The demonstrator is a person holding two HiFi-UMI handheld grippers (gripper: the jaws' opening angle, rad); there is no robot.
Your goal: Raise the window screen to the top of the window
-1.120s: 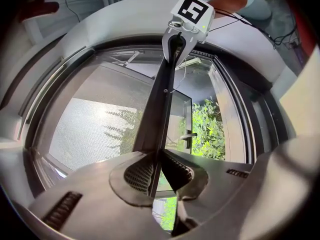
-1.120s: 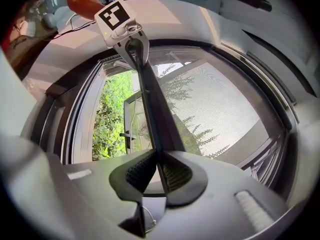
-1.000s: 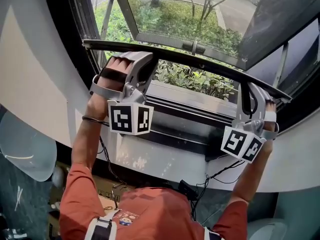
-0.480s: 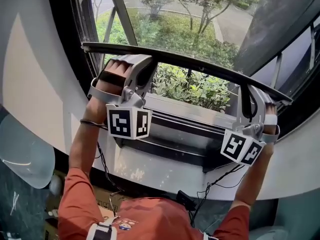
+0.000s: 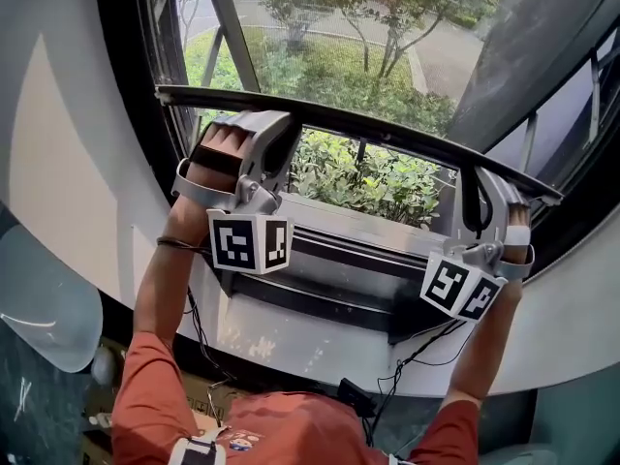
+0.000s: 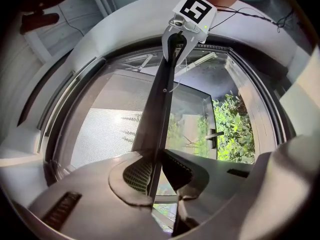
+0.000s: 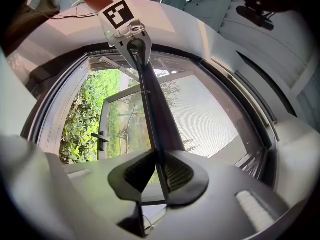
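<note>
left gripper (image 5: 254,119) pinched on the window screen's bottom bar (image 5: 368,129) near its left end, right gripper (image 5: 487,177) same at the right end, jaws barely apart w/ just the bar between. bar's partway up, above the sill (image 5: 363,226)

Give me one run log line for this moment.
left claw: shut on screen bar | right claw: shut on screen bar | bar height: partway up

Screen bar (image 5: 378,134) now slightly higher
</note>
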